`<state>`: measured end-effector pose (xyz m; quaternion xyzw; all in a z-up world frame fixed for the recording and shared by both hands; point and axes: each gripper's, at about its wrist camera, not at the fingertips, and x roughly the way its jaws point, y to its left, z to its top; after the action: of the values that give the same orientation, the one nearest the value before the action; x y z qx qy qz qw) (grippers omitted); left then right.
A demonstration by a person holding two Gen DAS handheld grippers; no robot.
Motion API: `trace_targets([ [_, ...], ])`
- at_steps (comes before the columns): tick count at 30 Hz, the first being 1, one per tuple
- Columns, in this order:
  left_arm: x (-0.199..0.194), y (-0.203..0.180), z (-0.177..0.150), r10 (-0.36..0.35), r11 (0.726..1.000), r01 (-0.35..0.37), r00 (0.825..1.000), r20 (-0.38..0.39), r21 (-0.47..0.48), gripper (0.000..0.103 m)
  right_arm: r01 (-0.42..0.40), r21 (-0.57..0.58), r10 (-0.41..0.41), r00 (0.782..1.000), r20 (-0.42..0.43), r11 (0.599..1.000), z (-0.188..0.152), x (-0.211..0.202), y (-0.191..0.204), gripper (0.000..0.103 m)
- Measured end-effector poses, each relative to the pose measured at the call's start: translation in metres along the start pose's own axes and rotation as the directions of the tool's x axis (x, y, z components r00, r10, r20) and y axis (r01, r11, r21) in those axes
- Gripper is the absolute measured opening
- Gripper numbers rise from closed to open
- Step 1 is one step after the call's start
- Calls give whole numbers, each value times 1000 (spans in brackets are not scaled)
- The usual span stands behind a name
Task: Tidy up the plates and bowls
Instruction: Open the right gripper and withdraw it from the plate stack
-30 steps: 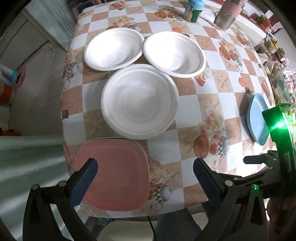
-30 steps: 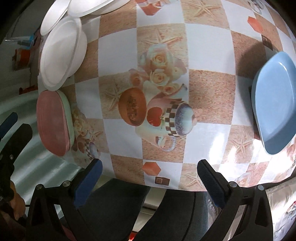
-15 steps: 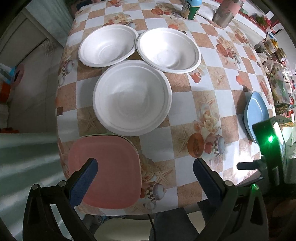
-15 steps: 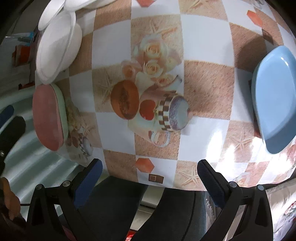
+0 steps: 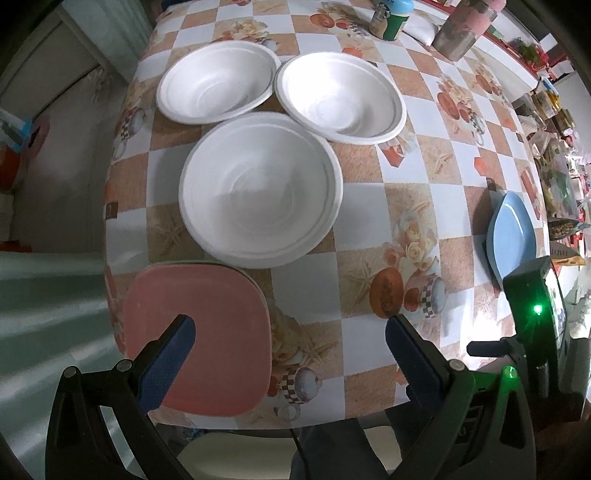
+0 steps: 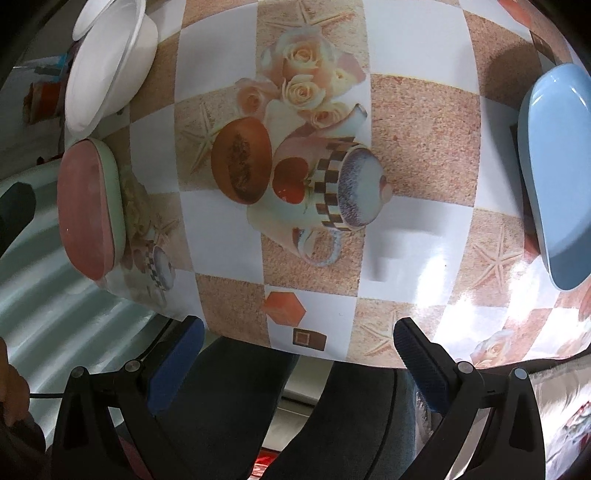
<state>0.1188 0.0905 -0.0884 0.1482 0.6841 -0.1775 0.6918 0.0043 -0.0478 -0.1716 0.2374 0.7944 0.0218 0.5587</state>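
Three white foam bowls sit on the checkered table: a near one (image 5: pixel 260 194), one at far left (image 5: pixel 218 81) and one at far right (image 5: pixel 340 98). A pink square plate (image 5: pixel 207 332) lies on a green plate at the near left corner; both show in the right wrist view (image 6: pixel 86 210). A blue plate (image 5: pixel 511 234) lies at the right edge, also in the right wrist view (image 6: pixel 557 166). My left gripper (image 5: pixel 288 358) is open and empty above the near edge, its left finger over the pink plate. My right gripper (image 6: pixel 299 358) is open and empty over the near edge.
A jar (image 5: pixel 389 18) and a pink-lidded container (image 5: pixel 461 33) stand at the far side of the table. Shelves with clutter (image 5: pixel 554 147) lie beyond the right edge. A dark chair seat (image 6: pixel 258 413) is below the near edge.
Both grippers have pulled back toward the near table edge. The plates and bowls have not moved. Both grippers stay open.
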Motion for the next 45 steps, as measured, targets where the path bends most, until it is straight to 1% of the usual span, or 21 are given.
trace_targets([
  [8,2,-1,-8,10,1000,-10,1000,-15,0,103,-7,5,7,1000,-7,1000,-7,7,1,103],
  [14,-5,-2,-4,7,1000,-7,1000,8,8,103,-4,5,4,1000,17,1000,-7,3,0,103],
  [21,-13,-8,-1,-2,999,1,1000,25,38,103,-5,-6,5,1000,25,1000,-7,1,4,103],
  [28,-22,-23,2,-6,995,2,999,44,101,103,-10,-3,10,999,49,1000,-1,-8,1,103],
  [36,-40,-38,9,-45,986,31,996,81,164,103,-6,-7,7,994,112,1000,7,-34,-3,103],
  [40,-44,-48,11,-68,977,52,995,71,209,103,-22,12,19,986,164,1000,9,-51,-8,103],
  [45,-46,-60,11,-74,969,56,995,67,241,103,-44,53,33,980,199,998,9,-62,-18,103],
])
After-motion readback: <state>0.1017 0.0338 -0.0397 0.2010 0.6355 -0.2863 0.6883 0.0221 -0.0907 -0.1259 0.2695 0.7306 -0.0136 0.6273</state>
